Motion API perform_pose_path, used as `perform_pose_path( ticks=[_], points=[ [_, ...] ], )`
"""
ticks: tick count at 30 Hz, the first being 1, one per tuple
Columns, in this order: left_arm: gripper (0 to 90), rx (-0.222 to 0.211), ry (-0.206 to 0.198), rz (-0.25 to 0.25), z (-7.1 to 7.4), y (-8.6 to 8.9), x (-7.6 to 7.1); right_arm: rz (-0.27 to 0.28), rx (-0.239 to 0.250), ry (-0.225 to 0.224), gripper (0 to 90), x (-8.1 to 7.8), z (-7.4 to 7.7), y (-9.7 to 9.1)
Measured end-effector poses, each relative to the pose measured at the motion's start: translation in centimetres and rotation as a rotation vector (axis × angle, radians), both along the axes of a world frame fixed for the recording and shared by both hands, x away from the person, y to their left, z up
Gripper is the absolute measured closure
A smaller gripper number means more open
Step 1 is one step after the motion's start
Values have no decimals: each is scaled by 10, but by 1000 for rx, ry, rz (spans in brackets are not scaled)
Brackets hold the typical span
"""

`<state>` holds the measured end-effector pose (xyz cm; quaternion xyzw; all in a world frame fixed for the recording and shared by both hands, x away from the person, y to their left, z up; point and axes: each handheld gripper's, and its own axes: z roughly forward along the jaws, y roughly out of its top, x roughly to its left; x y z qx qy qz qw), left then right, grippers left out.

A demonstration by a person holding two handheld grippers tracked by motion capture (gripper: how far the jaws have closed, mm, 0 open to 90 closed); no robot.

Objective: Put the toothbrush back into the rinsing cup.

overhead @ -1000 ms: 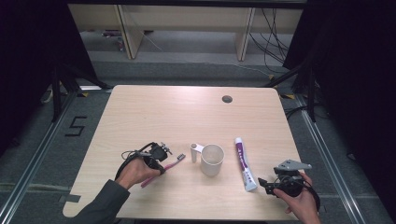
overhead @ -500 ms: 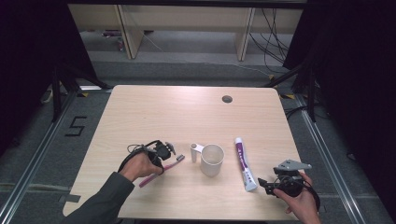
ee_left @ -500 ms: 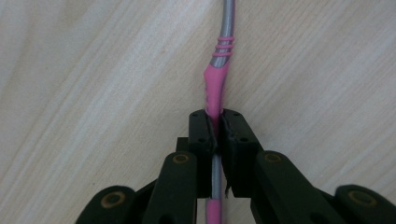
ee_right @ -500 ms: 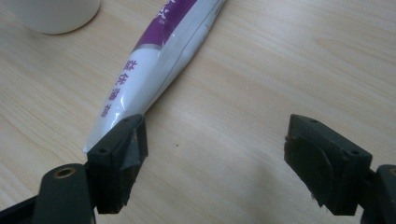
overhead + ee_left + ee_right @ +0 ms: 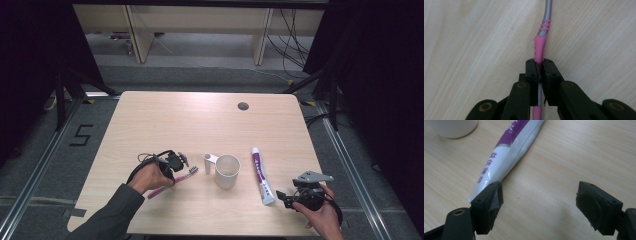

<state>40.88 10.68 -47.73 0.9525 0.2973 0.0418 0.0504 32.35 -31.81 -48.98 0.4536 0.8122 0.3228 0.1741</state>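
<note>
A pink and grey toothbrush (image 5: 170, 183) lies on the wooden table left of a white mug (image 5: 227, 171). My left gripper (image 5: 176, 166) is over its handle. In the left gripper view the gripper (image 5: 539, 67) is shut on the pink handle of the toothbrush (image 5: 540, 46), which runs up between the pads. A white and purple toothpaste tube (image 5: 262, 175) lies right of the mug. My right gripper (image 5: 282, 196) rests near the tube's near end. The right gripper view shows this gripper (image 5: 539, 195) open, its left pad just over the flat end of the tube (image 5: 509, 150), with bare table between the jaws.
The mug (image 5: 451, 127) has its handle turned toward the toothbrush. A dark round cable hole (image 5: 243, 106) sits near the table's far edge. Wooden shelving and cables stand behind the table. Dark curtains hang at both sides.
My left hand has shifted slightly to the right along the toothbrush. The right hand, mug and toothpaste tube have not moved.
</note>
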Motion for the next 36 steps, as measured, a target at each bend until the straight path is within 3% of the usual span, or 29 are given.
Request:
perform_pose_path(
  ticks=[7,9,10,12,20,21,22,24,27,28,31,36],
  points=[
    [832,-86,-53,31,15,12,0,-10,9,8,226,0,2,0],
    [832,-123,-76,38,19,16,0,-17,20,16,225,-1,2,0],
    [832,-139,-81,42,21,18,0,17,8,-21,226,2,0,-2],
    [831,-181,-105,58,25,21,0,-15,26,-2,226,1,1,-1],
    [831,-335,-210,82,34,30,-1,-28,19,-9,227,0,0,-1],
    [831,-364,-223,110,34,31,-2,-46,28,30,227,-2,2,0],
    [831,-384,-234,125,34,31,-2,-46,28,30,227,-2,2,0],
    [831,-437,-280,115,34,35,-1,-20,13,-5,227,0,1,-2],
    [831,-493,-332,141,35,37,-2,-33,34,9,227,0,1,0],
    [831,-520,-361,159,35,37,-2,-22,14,-13,228,1,0,-2],
    [831,-573,-411,183,37,39,-4,-8,27,-28,228,2,-1,-2],
    [831,-690,-490,229,40,40,-6,-17,29,-15,228,1,-1,-2]
  ],
)
